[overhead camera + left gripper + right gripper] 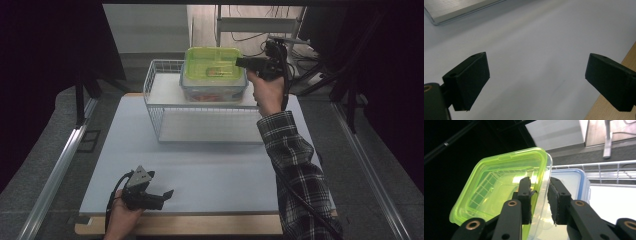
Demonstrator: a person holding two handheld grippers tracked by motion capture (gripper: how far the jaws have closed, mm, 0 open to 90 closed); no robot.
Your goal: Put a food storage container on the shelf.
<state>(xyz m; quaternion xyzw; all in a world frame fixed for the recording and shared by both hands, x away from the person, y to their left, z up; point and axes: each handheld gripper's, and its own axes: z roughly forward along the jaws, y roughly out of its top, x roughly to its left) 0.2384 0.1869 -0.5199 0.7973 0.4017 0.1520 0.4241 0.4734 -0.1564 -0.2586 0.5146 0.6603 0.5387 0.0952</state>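
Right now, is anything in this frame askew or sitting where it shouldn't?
Yes: the green-lidded container sits crooked on the blue-lidded box in the wire basket, its rim between the right gripper jaws. Nothing spilled.

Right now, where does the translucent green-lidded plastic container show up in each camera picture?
High view: the translucent green-lidded plastic container sits top centre, stacked on a blue-rimmed clear plastic box in the white wire basket.
Left gripper view: not in it.
Right gripper view: centre left, its edge between the jaws of the right hand-held gripper.
Shared landmark: the white wire basket.
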